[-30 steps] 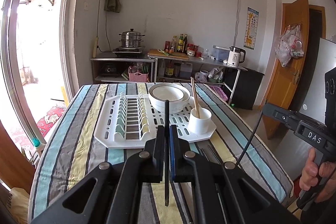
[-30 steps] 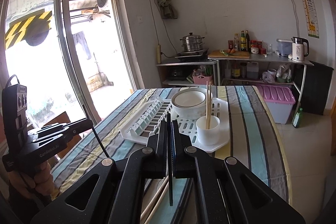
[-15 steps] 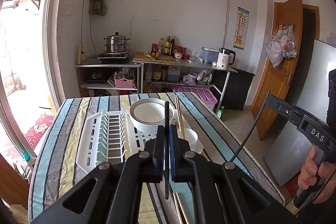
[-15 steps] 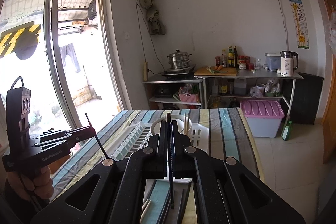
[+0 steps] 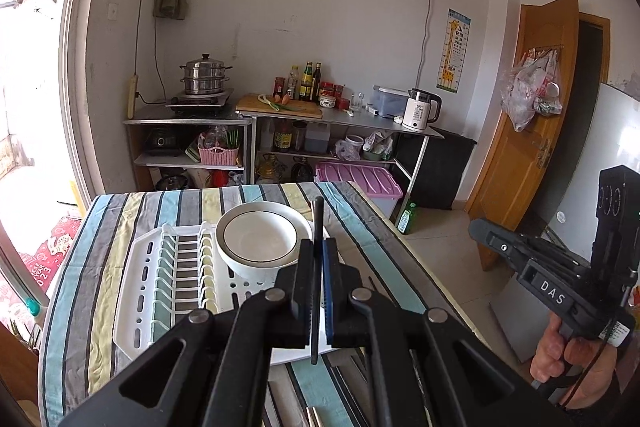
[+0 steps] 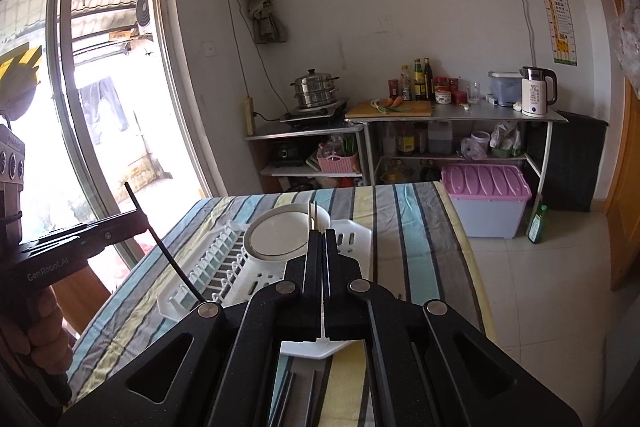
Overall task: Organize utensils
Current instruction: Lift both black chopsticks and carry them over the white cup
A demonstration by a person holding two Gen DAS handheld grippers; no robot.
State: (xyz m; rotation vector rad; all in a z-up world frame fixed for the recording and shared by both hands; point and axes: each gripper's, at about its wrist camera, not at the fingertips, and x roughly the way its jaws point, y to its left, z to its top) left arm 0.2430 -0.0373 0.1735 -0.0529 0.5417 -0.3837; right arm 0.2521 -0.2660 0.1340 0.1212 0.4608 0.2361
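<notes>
Closest to the lens, the left gripper (image 5: 316,267) is clamped on a black chopstick (image 5: 317,227) that stands upright between its fingers. The right gripper (image 6: 320,259) has its jaws pressed together; whether it pinches anything cannot be told. More dark chopsticks (image 6: 290,393) lie on the striped tablecloth (image 5: 92,267) just below. Beyond sits the white dish rack (image 5: 160,287) carrying a white bowl (image 5: 258,239), with pale chopsticks (image 6: 313,215) standing beside it. Farther back, a steamer pot (image 5: 204,75) and kettle (image 5: 420,109) rest on metal shelves.

A home kitchen: steamer pot (image 5: 205,75) on a stove, kettle (image 5: 420,109), dish rack (image 5: 160,279).
</notes>
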